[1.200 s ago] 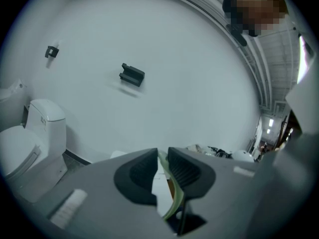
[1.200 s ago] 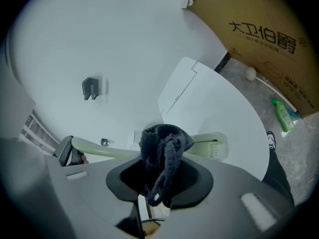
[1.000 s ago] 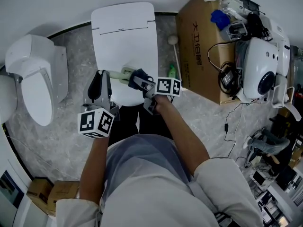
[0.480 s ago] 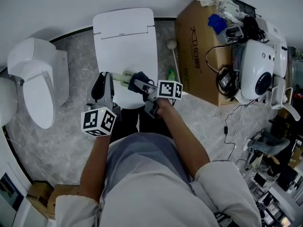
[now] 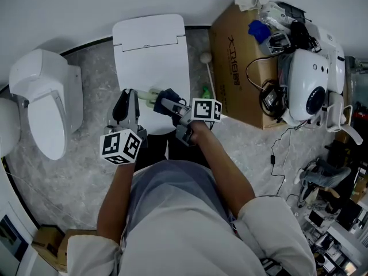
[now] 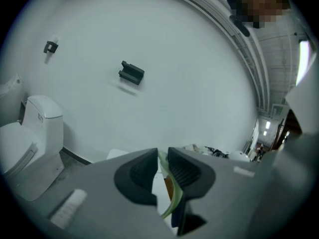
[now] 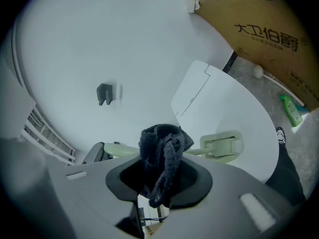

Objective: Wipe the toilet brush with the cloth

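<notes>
The left claw (image 5: 127,98) is closed almost fully on the pale green handle of the toilet brush (image 5: 149,92). In the left gripper view a thin strip of that handle (image 6: 172,199) shows in the narrow gap between the two dark jaws. The right claw (image 5: 165,101) is clamped on a bunched dark cloth (image 7: 162,146), which stands up out of its jaws, with a loose end hanging down between them.

The brush is held level in the air over the front edge of the closed toilet lid (image 5: 152,50). It runs across from the left claw toward the right. In the right gripper view its flat, rectangular pale green head (image 7: 222,144) lies just beyond the cloth, above the white lid. The cloth sits against the handle there; I cannot tell whether it wraps around it.

A second white toilet (image 5: 43,94) stands well apart, at the left. Right of the lidded toilet, on the grey marbled floor (image 5: 80,171), stands a cardboard box (image 5: 238,68) with a blue thing (image 5: 259,30) on its far corner. A small green bottle (image 5: 207,91) and a white ball-tipped stick (image 5: 206,57) lie in the gap between toilet and box. A white rounded machine (image 5: 313,88) with black cables sits beyond the box.
</notes>
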`<state>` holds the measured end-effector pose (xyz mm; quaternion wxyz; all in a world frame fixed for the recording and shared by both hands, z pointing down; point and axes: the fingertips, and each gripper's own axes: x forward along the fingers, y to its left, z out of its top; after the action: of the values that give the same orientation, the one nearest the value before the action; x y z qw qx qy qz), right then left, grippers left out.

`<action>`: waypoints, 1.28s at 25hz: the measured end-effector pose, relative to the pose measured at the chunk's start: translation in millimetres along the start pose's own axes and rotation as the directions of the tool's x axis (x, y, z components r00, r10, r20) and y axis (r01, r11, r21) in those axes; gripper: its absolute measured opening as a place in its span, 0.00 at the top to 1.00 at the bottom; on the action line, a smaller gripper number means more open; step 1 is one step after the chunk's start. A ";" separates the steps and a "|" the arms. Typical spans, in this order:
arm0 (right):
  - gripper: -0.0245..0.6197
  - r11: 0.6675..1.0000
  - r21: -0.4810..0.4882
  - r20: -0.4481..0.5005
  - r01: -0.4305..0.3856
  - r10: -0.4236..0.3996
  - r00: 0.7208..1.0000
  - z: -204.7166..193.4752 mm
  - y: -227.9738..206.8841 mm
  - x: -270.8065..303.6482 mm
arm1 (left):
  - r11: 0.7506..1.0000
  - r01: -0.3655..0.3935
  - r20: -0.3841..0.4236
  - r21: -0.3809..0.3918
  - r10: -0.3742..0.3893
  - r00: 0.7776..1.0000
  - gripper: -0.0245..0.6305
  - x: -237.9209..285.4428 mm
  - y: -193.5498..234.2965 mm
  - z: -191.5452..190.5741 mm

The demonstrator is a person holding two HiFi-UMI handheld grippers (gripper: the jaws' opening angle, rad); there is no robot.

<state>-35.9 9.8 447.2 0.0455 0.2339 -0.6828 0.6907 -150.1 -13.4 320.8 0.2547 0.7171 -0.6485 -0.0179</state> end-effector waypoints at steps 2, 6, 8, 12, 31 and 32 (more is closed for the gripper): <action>0.80 1.000 -0.006 -0.003 -0.004 0.004 1.000 -0.2 5.3 -1.0 | 1.000 0.004 0.003 -0.004 -0.004 1.000 0.96 -0.8 -0.4 -0.1; 0.80 1.000 -0.013 -0.013 -0.009 0.009 1.000 -2.2 14.6 -4.1 | 1.000 0.012 0.008 -0.008 -0.012 1.000 0.96 -4.0 -2.1 -1.3; 0.80 1.000 -0.025 -0.015 -0.014 0.013 1.000 -1.7 21.1 -4.9 | 1.000 0.016 0.009 -0.001 -0.016 1.000 0.96 -3.8 -1.9 -0.7; 0.80 0.999 -0.033 -0.025 -0.015 0.014 1.000 -3.1 32.2 -5.4 | 1.000 0.021 0.007 0.012 -0.021 1.000 0.96 -4.7 -0.8 -0.1; 0.80 0.981 -0.162 -0.017 -0.106 0.104 0.994 4.2 112.4 -3.9 | 0.998 0.056 -0.022 0.039 -0.055 0.998 0.96 -1.5 0.0 5.2; 0.80 0.980 -0.166 -0.013 -0.114 0.113 0.994 4.0 116.6 -4.4 | 0.998 0.059 -0.024 0.038 -0.058 0.998 0.96 -2.0 -0.5 5.6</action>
<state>-75.5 -0.3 337.8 0.0265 0.1889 -0.7503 0.6330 -151.9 -13.4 315.0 0.2475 0.7407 -0.6245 -0.0044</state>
